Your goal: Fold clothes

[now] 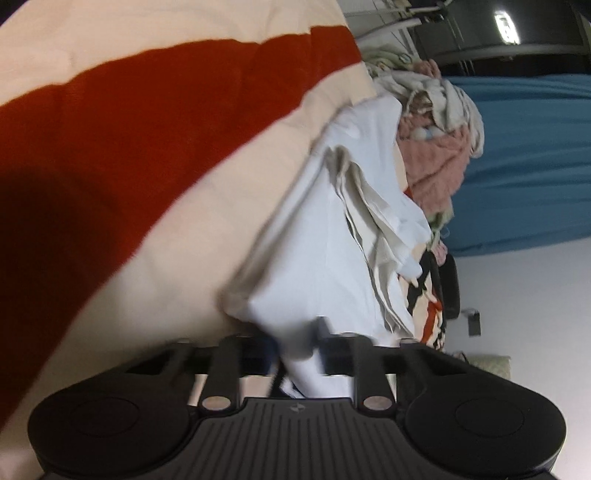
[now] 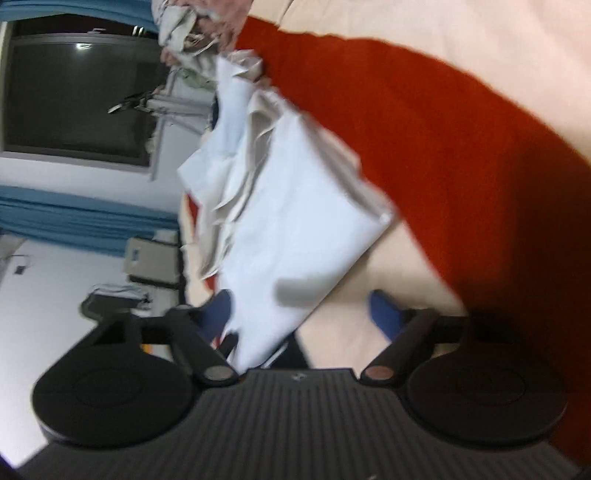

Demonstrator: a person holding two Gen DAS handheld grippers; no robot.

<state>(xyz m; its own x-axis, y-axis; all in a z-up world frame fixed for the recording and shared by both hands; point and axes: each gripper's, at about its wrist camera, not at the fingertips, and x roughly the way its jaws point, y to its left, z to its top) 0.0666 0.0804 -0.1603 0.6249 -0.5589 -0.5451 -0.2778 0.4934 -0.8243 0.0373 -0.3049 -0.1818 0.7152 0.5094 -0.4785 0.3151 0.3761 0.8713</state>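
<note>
A white garment (image 1: 317, 236) lies folded on a cream bedspread with a broad red stripe (image 1: 147, 122). My left gripper (image 1: 299, 354) is shut on the near edge of the white garment; the cloth bunches between its jaws. In the right wrist view the same white garment (image 2: 295, 229) lies on the bedspread (image 2: 424, 122). My right gripper (image 2: 303, 314) is open, its blue fingertips (image 2: 384, 310) spread wide, with the garment's near corner lying between them, nearer the left one.
A heap of unfolded clothes, pink and beige (image 1: 436, 140), sits beyond the white garment; it also shows in the right wrist view (image 2: 199, 33). Blue curtains (image 1: 524, 158), a dark window (image 2: 74, 96) and white floor lie off the bed's edge.
</note>
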